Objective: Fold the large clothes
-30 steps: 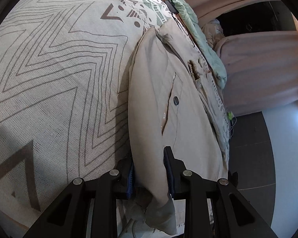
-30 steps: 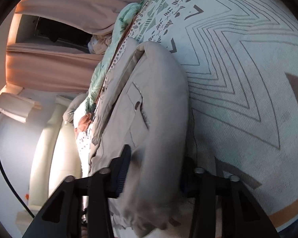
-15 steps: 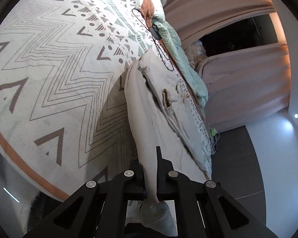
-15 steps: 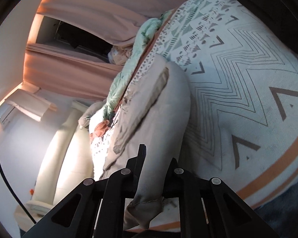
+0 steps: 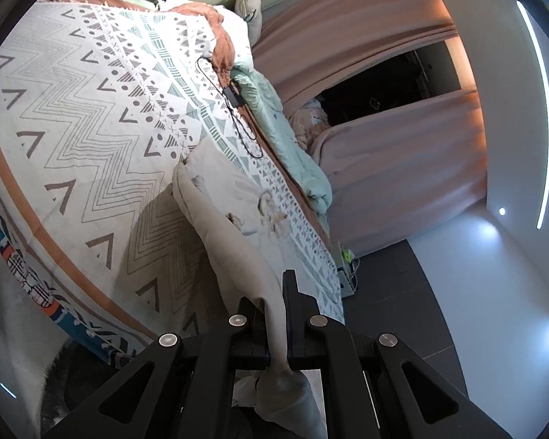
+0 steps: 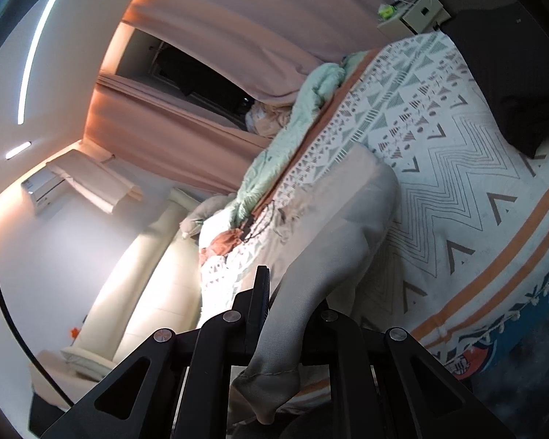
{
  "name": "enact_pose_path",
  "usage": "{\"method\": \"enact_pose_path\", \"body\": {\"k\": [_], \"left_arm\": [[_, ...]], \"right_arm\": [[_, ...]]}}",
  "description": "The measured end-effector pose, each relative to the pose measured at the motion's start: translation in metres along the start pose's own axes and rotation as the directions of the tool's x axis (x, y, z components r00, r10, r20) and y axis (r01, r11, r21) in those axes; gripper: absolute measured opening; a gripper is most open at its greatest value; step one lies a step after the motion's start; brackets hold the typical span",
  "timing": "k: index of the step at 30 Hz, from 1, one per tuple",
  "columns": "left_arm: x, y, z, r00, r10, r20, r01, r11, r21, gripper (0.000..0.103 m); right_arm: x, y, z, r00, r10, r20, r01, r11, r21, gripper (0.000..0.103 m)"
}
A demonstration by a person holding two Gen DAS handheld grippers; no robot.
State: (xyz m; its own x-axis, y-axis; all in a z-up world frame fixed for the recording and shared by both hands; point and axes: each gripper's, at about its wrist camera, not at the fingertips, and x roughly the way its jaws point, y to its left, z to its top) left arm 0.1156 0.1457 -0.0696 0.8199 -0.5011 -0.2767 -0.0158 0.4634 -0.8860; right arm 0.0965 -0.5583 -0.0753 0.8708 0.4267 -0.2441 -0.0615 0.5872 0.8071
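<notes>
Dim room, lit by ceiling LED strip (image 5: 543,117) and a glary spotlight patch on the wall. Heavy fisheye warp, black vignette corners. Bedspread (image 5: 91,117) sharp; right view slightly hazy.

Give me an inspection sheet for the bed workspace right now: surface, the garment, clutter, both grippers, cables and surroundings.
Surface: bed covered by a white zigzag-patterned blanket with an orange border.
Job's things: beige garment, one end lifted off the blanket, the far end lying on it.
Clutter: mint-green quilt bunched along the bed's far edge; rust-coloured cloth near the pillows.
Grippers: left gripper shut on the beige garment; right gripper shut on it too; a fabric end hangs below each.
Cables: black cable with a small black box lying on the blanket beyond the garment.
Surroundings: pink curtains, dark window gap, grey floor, white wall with strip light.
</notes>
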Motion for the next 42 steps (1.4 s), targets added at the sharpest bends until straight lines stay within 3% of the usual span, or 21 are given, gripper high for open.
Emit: {"method": "enact_pose_path", "body": {"k": [9, 14, 18, 24, 33, 42], "left_arm": [[-0.061, -0.043, -0.001, 0.994, -0.083, 0.063, 0.082, 0.996, 0.027, 0.004], [-0.071, -0.058, 0.008, 0.989, -0.124, 0.079, 0.121, 0.992, 0.039, 0.004], [-0.063, -0.064, 0.02, 0.99, -0.112, 0.086, 0.11, 0.994, 0.025, 0.004], [-0.026, -0.07, 0.044, 0.993, -0.071, 0.097, 0.067, 0.997, 0.048, 0.004], [0.046, -0.065, 0.085, 0.991, 0.005, 0.132, -0.009, 0.999, 0.032, 0.005], [0.132, -0.042, 0.125, 0.991, 0.103, 0.087, -0.104, 0.995, 0.004, 0.005]], "right_arm": [[-0.051, 0.054, -0.005, 0.994, 0.094, 0.06, -0.09, 0.994, -0.062, 0.012], [-0.062, 0.07, -0.001, 0.991, 0.113, 0.077, -0.108, 0.992, -0.059, 0.012], [-0.053, 0.073, 0.011, 0.991, 0.097, 0.094, -0.094, 0.995, -0.034, 0.012], [-0.024, 0.072, 0.032, 0.991, 0.062, 0.118, -0.062, 0.998, -0.004, 0.012], [0.052, 0.063, 0.077, 0.992, -0.005, 0.126, 0.002, 1.0, 0.029, 0.012], [0.134, 0.038, 0.11, 0.992, -0.084, 0.094, 0.078, 0.995, 0.069, 0.012]]}}
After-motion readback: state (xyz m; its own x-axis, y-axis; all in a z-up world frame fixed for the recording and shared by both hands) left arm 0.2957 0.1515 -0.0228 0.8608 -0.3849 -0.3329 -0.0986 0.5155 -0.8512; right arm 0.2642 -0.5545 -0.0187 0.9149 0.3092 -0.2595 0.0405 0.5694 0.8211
